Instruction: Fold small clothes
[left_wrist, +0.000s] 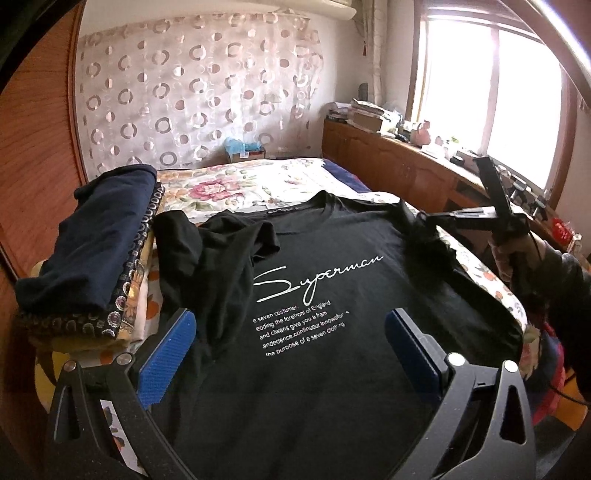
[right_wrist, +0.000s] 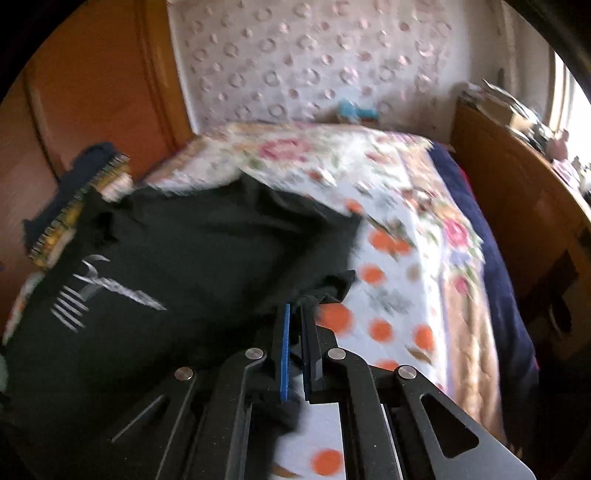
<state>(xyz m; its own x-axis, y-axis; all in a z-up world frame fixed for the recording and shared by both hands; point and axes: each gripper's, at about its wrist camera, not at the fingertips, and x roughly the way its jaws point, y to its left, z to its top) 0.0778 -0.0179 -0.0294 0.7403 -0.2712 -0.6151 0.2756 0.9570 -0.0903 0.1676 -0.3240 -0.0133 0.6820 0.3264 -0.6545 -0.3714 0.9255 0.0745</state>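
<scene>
The right wrist view is motion-blurred, leaving the black T-shirt's (right_wrist: 192, 258) white lettering unreadable there.

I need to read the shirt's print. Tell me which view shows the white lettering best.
The left wrist view: the white lettering lies flat and sharp on the black T-shirt, facing the camera. In the right wrist view the print is motion-blurred, slanted and unreadable at the left.

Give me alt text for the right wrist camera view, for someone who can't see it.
The right gripper is shut on the sleeve edge of a black T-shirt with white lettering, lying on a floral bedspread with orange dots. The picture is motion-blurred; a folded clothes stack sits at left, beside a wooden wardrobe.
</scene>
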